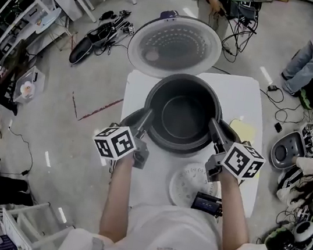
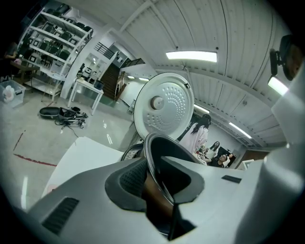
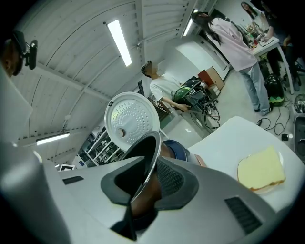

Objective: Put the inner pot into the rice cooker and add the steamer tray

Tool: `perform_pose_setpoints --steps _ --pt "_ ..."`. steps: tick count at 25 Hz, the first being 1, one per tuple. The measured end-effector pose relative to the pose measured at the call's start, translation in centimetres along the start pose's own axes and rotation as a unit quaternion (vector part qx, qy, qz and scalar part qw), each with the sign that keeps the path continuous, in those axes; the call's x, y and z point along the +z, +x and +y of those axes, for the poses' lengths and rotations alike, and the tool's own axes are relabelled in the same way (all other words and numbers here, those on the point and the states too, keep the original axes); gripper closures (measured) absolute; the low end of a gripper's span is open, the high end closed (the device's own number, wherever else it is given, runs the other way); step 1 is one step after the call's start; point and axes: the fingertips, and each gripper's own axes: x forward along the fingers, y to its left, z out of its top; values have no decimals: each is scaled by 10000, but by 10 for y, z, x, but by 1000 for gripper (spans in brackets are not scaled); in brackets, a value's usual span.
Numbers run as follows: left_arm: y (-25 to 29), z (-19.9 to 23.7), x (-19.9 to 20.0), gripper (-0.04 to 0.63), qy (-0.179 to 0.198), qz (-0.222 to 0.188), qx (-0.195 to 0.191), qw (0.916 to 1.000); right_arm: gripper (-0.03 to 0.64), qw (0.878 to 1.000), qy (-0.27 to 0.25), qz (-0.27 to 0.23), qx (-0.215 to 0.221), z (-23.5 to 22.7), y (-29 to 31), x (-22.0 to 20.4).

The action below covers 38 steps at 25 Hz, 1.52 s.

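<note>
On the white table (image 1: 249, 95), I am holding the inner pot (image 1: 181, 115) by its rim with both claws, right over the open rice cooker (image 1: 127, 121), whose lid (image 1: 175, 46) is standing tipped back behind it. The left gripper (image 1: 145, 118) is pinching the pot's left edge and the right gripper (image 1: 213, 129) its right edge. In each gripper view the thin metal rim is running between the ribbed pads, with the jaws partly closed and pressing on the wall, one pad inside and one outside.

The pot is sitting level and centred on the cooker's well; whether it is bottoming out I cannot tell from here. I am reading this as the seating step. I am planning to bring both hands down at the same pace, holding the rim flat so it is not jamming on one side, and to let go only once the pot is resting on its own. Opening the jaws well clear before lifting out should be stopping the pads from dragging the rim back up.

The steamer tray (image 1: 190, 185) is lying on the table just in front of me, beside a dark device (image 1: 207, 204), waiting for its turn.
</note>
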Motion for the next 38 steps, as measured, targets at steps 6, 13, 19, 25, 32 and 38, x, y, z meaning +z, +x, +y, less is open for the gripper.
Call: perform_pose_setpoints --steps 6,13,19,25,32,38 --pt "3 8 -1 482 263 186 196 9993 529 9999 -97 90 -96 -1 9 -3" --pt "7 8 -11 469 606 405 380 9966 528 9984 -410 252 -298 -8 10 -8" --pt "7 12 -18 462 831 568 527 9935 520 9958 -667 411 -469 -12 11 -16" --pt "9 17 -23 454 1030 725 676 9897 508 9911 -1098 470 -585 -11 14 -18" --pt "7 16 -25 448 1214 747 822 9864 480 9805 -1704 615 -763 -10 13 -21" --pt "9 14 -29 422 1692 885 1043 9760 471 9739 -1981 718 -845 -11 12 -23"
